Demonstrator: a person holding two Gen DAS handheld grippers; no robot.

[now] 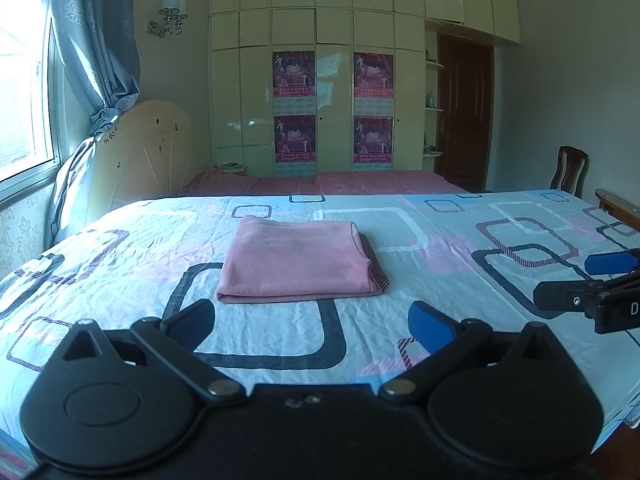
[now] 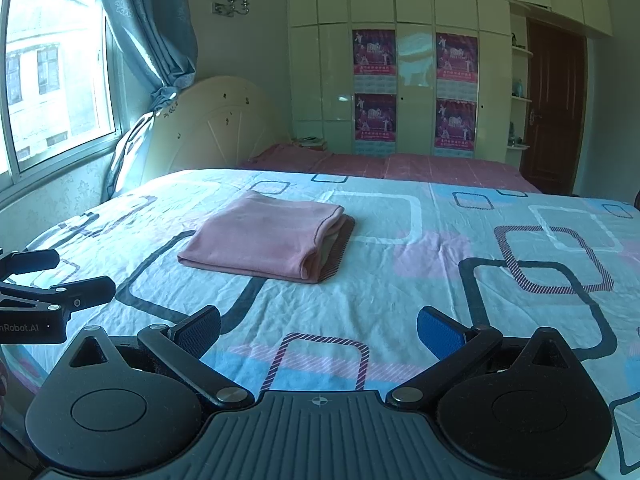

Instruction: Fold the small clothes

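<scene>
A pink garment [image 1: 296, 260] lies folded into a neat rectangle on the patterned bed sheet [image 1: 440, 224], with a striped edge showing at its right side. It also shows in the right wrist view [image 2: 264, 240]. My left gripper [image 1: 314, 326] is open and empty, held just short of the garment's near edge. My right gripper [image 2: 320, 330] is open and empty, back and to the right of the garment. The right gripper shows at the right edge of the left wrist view [image 1: 588, 280], and the left gripper at the left edge of the right wrist view [image 2: 56, 276].
The bed's cream headboard [image 1: 148, 148] and a pillow [image 1: 72, 192] stand at the left under a window with a blue curtain [image 1: 96, 40]. A second bed with a pink sheet [image 1: 320, 182], a wardrobe [image 1: 320, 80], a door [image 1: 464, 112] and a chair [image 1: 568, 170] lie beyond.
</scene>
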